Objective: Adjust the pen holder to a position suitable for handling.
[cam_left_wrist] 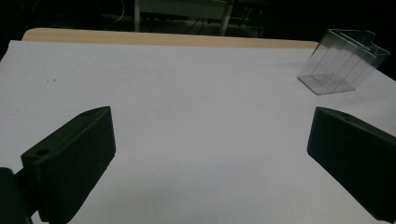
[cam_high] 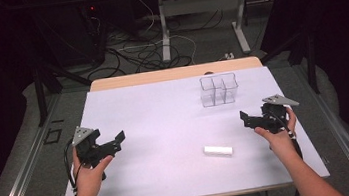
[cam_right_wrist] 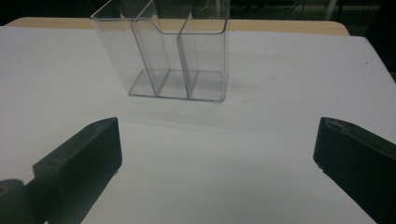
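The high view looks forward and down over the whole white table [cam_high: 166, 129] from the person's side. Each gripper view sits low, just above the tabletop, facing the far edge. All three views share the clear compartment organizer [cam_high: 218, 89] [cam_left_wrist: 343, 60] [cam_right_wrist: 175, 56], nearest in the right gripper view.

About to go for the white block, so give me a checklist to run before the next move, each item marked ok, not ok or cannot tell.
1. Left gripper jaws wide apart, nothing between them: ok.
2. Right gripper jaws wide apart, nothing between them: ok.
3. White block lies flat on the table, free of both grippers: ok.
4. Clear divided container stands upright: ok.
5. Its compartments hold nothing, judged from the right gripper view: ok.
6. Path from the right gripper to the block is open: ok.
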`<state>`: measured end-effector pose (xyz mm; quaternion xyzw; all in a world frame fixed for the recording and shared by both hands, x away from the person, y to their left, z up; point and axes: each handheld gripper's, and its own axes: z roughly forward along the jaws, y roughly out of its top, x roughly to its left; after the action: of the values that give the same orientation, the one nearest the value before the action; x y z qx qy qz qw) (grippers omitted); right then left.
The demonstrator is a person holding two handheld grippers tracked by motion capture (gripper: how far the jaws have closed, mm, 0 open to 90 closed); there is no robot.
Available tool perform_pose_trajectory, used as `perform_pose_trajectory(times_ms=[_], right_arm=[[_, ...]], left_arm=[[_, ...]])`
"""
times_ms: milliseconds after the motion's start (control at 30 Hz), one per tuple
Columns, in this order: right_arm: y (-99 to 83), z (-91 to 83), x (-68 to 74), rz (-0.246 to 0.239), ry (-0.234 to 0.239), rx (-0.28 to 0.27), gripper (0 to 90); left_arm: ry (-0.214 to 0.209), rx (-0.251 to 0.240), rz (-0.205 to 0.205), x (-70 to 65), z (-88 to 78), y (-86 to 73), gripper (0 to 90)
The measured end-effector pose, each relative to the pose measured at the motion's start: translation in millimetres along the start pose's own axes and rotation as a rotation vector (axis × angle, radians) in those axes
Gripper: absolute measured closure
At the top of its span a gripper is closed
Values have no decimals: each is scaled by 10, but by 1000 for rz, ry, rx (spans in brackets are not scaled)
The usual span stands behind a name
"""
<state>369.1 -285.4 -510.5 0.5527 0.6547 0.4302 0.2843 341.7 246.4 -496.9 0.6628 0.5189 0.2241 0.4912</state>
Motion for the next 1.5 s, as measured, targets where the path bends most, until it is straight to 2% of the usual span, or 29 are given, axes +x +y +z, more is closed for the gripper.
perform_pose_trajectory(times_ms=[167, 267, 467, 733, 933, 1100, 1233, 1400, 1500], right_arm=[[25, -15, -25, 15, -40, 1, 93], [46, 2, -47, 9, -35, -19, 109], [158, 43, -55, 19, -40, 14, 152], [461, 112, -59, -15, -23, 41, 153], [722, 212, -47, -33, 2, 98, 170], [902, 299, -34, -50, -11, 137, 195], [1032, 375, -29, -53, -22, 141, 223], [1151, 477, -9, -41, -27, 164, 243], [1199, 556, 17, -61, -42, 178, 332]], left_arm=[[6, 4, 5, -10, 15, -14, 12], [7, 13, 13, -19, 21, -23, 14], [19, 18, 24, -31, 14, -32, 15], [36, 23, 20, -16, 0, -41, 20], [29, 28, 19, -25, 9, -51, 21], [25, 27, 23, -36, 10, -52, 21], [25, 32, 21, -35, 16, -61, 21], [19, 35, 31, -56, 31, -65, 21], [17, 33, 35, -66, 32, -65, 21]])
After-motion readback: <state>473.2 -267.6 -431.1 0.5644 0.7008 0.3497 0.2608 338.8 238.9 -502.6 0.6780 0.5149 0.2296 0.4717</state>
